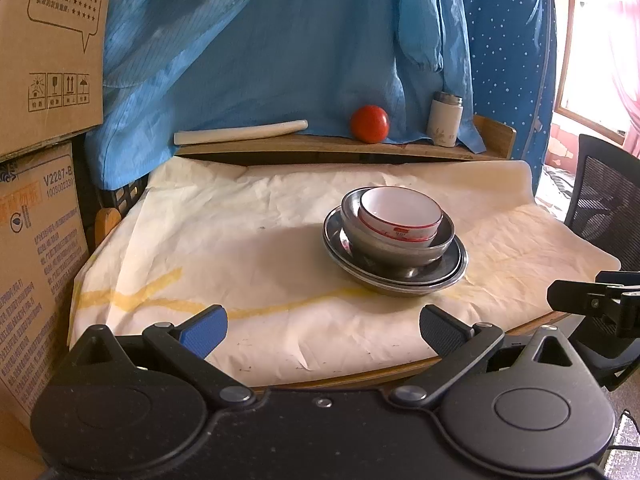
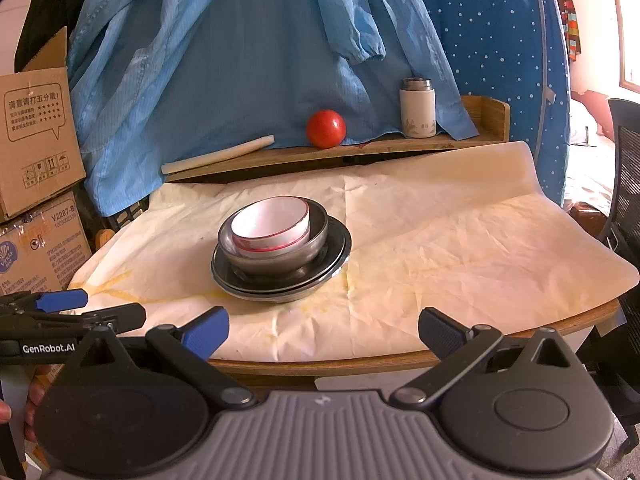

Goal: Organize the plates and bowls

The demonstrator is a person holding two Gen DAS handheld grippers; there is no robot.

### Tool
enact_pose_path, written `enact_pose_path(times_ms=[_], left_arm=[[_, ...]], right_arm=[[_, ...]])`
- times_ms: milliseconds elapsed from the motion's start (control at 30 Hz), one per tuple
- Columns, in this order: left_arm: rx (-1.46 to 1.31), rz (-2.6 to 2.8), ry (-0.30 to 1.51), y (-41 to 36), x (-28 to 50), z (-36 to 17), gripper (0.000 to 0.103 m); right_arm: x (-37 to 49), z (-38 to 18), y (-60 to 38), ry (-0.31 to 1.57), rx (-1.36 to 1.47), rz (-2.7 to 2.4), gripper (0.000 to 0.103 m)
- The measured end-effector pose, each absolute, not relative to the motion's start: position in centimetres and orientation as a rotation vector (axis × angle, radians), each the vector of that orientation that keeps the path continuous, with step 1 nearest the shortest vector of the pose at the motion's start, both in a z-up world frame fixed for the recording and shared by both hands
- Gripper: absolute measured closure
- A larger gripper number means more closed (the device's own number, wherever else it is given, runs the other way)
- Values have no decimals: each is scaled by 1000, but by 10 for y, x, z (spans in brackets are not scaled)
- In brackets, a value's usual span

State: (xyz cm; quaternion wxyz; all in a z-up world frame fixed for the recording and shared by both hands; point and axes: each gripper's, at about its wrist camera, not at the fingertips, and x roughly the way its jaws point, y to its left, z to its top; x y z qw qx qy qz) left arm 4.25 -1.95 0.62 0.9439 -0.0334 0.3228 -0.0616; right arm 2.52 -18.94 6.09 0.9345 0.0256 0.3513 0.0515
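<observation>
A white bowl with a red rim stripe point(image 1: 400, 210) point(image 2: 272, 222) sits inside a steel bowl point(image 1: 400, 248) point(image 2: 312, 236). The steel bowl rests on stacked steel plates point(image 1: 452, 276) point(image 2: 340, 256) on the cloth-covered table point(image 1: 240, 240) point(image 2: 460, 248). My left gripper point(image 1: 324, 328) is open and empty, held at the table's near edge, well short of the stack. My right gripper point(image 2: 324, 330) is open and empty, also at the near edge. The left gripper also shows at the left edge of the right wrist view point(image 2: 76, 308), and the right gripper at the right edge of the left wrist view point(image 1: 592, 300).
A wooden shelf point(image 1: 320, 148) point(image 2: 360, 148) at the back holds a red tomato point(image 1: 370, 123) point(image 2: 326, 128), a white flask point(image 1: 445, 120) point(image 2: 418, 108) and a white roll point(image 1: 240, 132) point(image 2: 216, 156). Cardboard boxes point(image 1: 44, 60) point(image 2: 36, 140) stand left. A black chair point(image 1: 604, 200) point(image 2: 624, 184) stands right. Blue clothing point(image 1: 280, 40) hangs behind.
</observation>
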Motion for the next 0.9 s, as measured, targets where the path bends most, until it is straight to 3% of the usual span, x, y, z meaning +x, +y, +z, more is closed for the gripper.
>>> enact_pose_path(times_ms=[900], left_arm=[[-43, -105, 661, -18, 45, 8, 1]], right_arm=[[30, 59, -190, 727, 55, 107, 0]])
